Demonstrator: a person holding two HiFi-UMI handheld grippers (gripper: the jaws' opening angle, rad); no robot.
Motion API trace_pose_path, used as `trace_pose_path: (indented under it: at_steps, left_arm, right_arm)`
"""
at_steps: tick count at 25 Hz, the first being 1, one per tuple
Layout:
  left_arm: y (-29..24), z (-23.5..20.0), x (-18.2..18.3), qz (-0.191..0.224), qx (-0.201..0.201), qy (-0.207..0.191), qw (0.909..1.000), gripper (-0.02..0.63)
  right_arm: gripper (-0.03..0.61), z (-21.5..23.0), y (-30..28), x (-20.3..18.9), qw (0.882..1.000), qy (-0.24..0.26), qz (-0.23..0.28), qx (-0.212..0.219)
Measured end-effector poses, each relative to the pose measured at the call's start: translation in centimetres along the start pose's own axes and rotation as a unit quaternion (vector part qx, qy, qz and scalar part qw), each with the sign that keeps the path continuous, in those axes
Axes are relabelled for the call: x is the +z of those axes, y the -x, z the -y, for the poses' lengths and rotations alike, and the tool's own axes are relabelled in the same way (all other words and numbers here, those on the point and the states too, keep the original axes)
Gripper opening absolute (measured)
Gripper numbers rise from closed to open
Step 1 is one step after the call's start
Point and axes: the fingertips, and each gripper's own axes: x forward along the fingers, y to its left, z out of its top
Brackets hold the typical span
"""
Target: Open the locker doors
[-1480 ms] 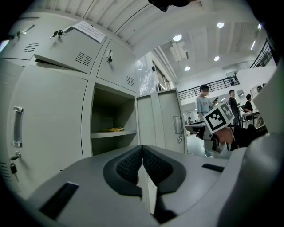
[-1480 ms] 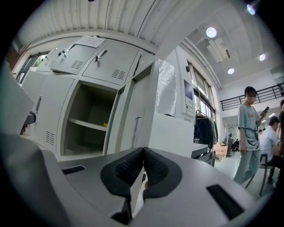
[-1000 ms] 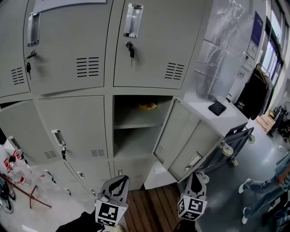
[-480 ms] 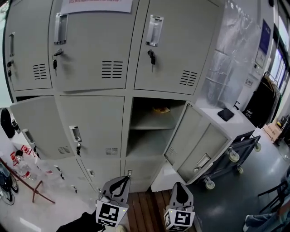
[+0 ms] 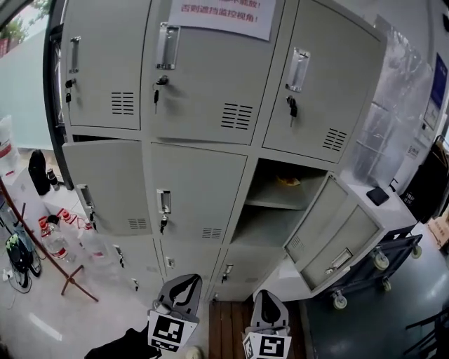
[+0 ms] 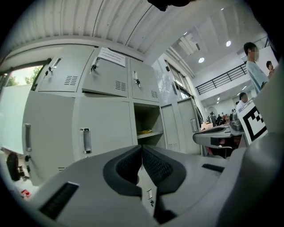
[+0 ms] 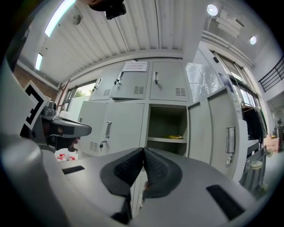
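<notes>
While left claw (image 5: pixel 185 278), right claw (image 5: pixel 269 294) sit shut, empty | locker door (image 5: pixel 331 238) open | bottles (image 5: pixel 59 245) left

This is a locker area in a large work hall, not a home. A bank of grey steel lockers (image 5: pixel 196 105) fills the wall, with keys (image 5: pixel 156 97) hanging in the locks and a printed notice (image 5: pixel 221 14) taped to one door. Overhead is a ribbed metal ceiling (image 6: pixel 111 22) with round lights (image 7: pixel 213 9), and there is a railed upper walkway (image 6: pixel 217 80) (people (image 6: pixel 252 62) stand near it). A cart on castors (image 5: pixel 393 247) stands beside the lockers on a smooth grey floor (image 5: pixel 379 329).
</notes>
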Motion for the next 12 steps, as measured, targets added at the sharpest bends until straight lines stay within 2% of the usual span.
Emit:
trace_pose_path:
  at_steps: [12]
  left_arm:
    - [7.5,-6.3,-0.7,-0.014,0.079,-0.003,0.9968,0.025]
  right_arm:
    - [0.015,-11.6,-0.8,0.4,0.995,0.0,0.004,0.102]
